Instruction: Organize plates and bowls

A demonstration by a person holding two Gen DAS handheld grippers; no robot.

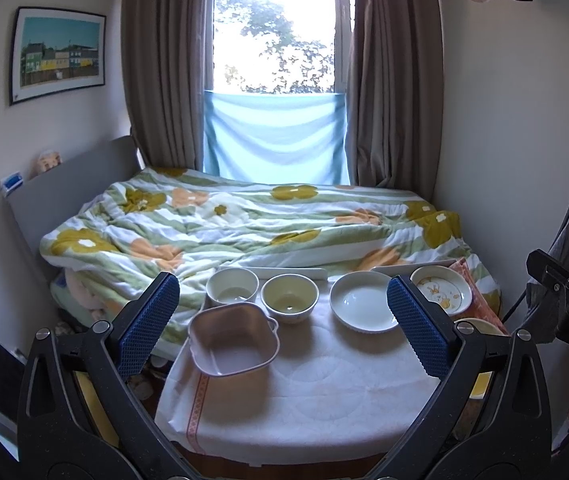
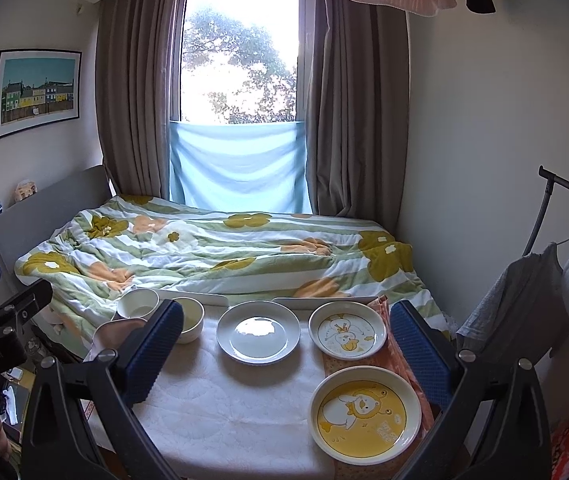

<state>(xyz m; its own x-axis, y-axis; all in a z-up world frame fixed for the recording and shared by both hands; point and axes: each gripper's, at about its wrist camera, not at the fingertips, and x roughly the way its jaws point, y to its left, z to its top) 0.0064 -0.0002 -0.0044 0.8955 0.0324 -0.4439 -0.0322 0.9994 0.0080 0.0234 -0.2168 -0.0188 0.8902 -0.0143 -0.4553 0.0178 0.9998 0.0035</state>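
Note:
A small table with a white cloth holds the dishes. In the left wrist view a pink square bowl sits front left, behind it a white bowl and a cream bowl, then a plain white plate and a duck plate. My left gripper is open and empty above the table. In the right wrist view the white plate, the duck plate and a yellow bear plate lie ahead. My right gripper is open and empty.
A bed with a flowered quilt stands right behind the table. Curtains and a window are at the back. A clothes rack with garments is at the right. An orange patterned cloth lies under the right plates.

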